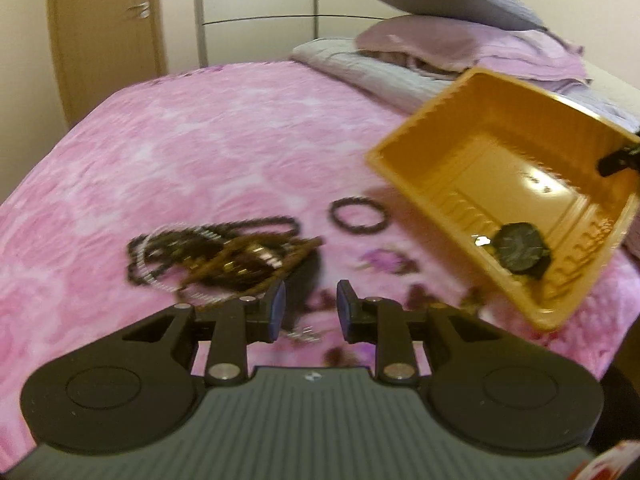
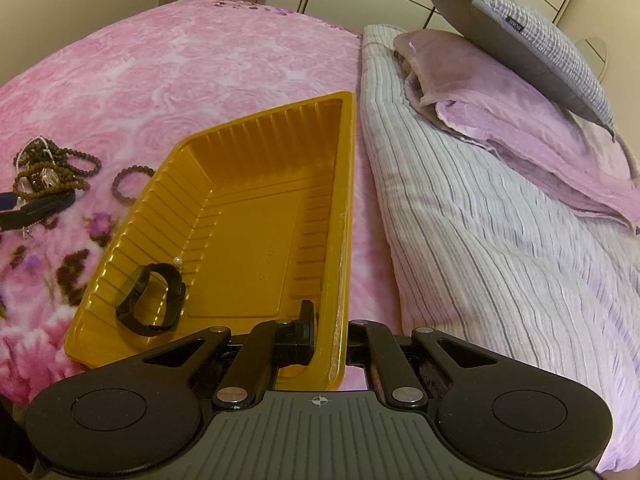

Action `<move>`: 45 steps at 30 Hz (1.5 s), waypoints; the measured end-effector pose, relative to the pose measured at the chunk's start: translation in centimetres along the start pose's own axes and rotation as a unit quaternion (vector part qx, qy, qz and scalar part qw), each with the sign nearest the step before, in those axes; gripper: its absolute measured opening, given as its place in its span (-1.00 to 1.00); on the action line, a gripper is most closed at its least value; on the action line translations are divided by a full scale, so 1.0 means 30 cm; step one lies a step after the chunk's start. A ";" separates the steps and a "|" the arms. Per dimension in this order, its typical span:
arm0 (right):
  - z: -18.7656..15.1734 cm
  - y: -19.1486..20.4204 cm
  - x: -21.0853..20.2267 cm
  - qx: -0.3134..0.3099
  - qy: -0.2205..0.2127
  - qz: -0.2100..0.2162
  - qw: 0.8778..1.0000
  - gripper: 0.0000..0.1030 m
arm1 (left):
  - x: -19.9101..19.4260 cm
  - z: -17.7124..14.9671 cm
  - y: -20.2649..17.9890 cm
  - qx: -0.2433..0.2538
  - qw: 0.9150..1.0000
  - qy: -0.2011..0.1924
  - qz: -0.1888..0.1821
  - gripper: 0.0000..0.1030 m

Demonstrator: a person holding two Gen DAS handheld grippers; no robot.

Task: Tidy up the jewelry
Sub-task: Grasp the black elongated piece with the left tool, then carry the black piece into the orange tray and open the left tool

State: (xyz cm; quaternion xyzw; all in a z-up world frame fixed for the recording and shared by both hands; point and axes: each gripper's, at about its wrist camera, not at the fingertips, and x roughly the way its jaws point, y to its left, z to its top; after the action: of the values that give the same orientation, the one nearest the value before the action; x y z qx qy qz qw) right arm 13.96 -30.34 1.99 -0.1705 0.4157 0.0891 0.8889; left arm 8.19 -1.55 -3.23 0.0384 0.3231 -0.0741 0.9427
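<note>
A yellow plastic tray (image 1: 460, 152) is held tilted above the pink bedspread; my right gripper (image 2: 330, 328) is shut on its near wall (image 2: 340, 240). A black wristwatch (image 2: 150, 304) and a tiny pearl (image 2: 176, 260) lie in the tray's low corner. A tangled pile of beaded necklaces (image 1: 216, 256) lies on the bedspread, with a dark bead bracelet (image 1: 359, 216) to its right. My left gripper (image 1: 311, 292) hovers just in front of the pile, its jaws a little apart with nothing between them. A small silvery chain piece (image 1: 304, 334) lies below its fingers.
The pink rose-patterned bedspread (image 1: 200, 140) covers the bed. A striped duvet (image 2: 480, 240), a mauve folded blanket (image 2: 500, 120) and a grey pillow (image 2: 520, 32) lie right of the tray. A wooden door (image 1: 104, 40) and a wardrobe stand behind the bed.
</note>
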 end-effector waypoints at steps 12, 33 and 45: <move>0.003 0.002 -0.003 -0.003 0.001 -0.002 1.000 -0.89 | 0.128 0.002 0.025 0.025 0.999 0.037 -0.003 -0.51; 0.005 0.004 -0.004 -0.004 0.000 -0.003 1.000 -0.89 | 0.174 0.034 -0.023 0.031 0.998 0.049 -0.019 -0.61; 0.004 0.005 -0.004 -0.003 0.000 -0.003 1.000 -0.89 | 0.078 0.078 -0.108 0.006 0.997 0.012 -0.075 -0.61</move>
State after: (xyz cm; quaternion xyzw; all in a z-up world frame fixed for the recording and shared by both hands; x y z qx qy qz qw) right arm 13.92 -30.16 2.12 -0.1742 0.4153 0.0875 0.8885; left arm 10.90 -5.30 -2.91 0.0206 0.3361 -0.1460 0.9302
